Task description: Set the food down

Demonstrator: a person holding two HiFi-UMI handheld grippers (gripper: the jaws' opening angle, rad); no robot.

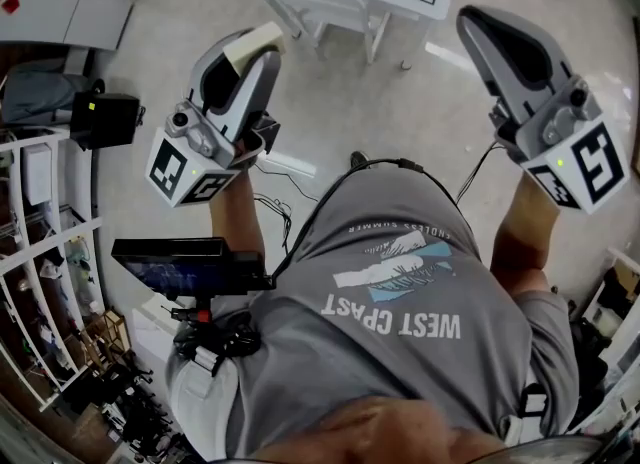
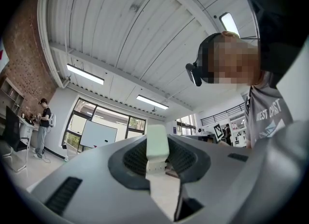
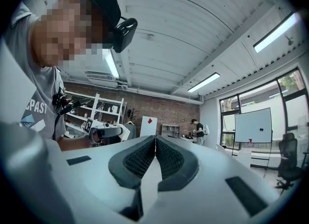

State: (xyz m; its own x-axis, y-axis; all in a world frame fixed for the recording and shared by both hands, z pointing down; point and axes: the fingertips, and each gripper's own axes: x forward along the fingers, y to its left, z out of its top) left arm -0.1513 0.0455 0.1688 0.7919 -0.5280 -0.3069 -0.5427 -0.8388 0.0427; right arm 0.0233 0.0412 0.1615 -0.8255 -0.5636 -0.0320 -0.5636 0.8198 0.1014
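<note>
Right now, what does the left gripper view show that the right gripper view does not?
Only the left gripper view: a pale cream rectangular block pinched in the left claw. Only the right gripper view: the right claw, shut with nothing between its jaws. Both: the person's grey printed T-shirt, the white ribbed ceiling with strip lights, a white whiteboard by the windows, and a second person standing far off.

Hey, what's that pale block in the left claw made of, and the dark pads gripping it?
The pale block: probably foam or soft plastic, matte; its face is smooth and uniform, with no gloss. Not certain. The pads: likely rubber, matte dark grey, covered in a fine dotted grip texture.
</note>
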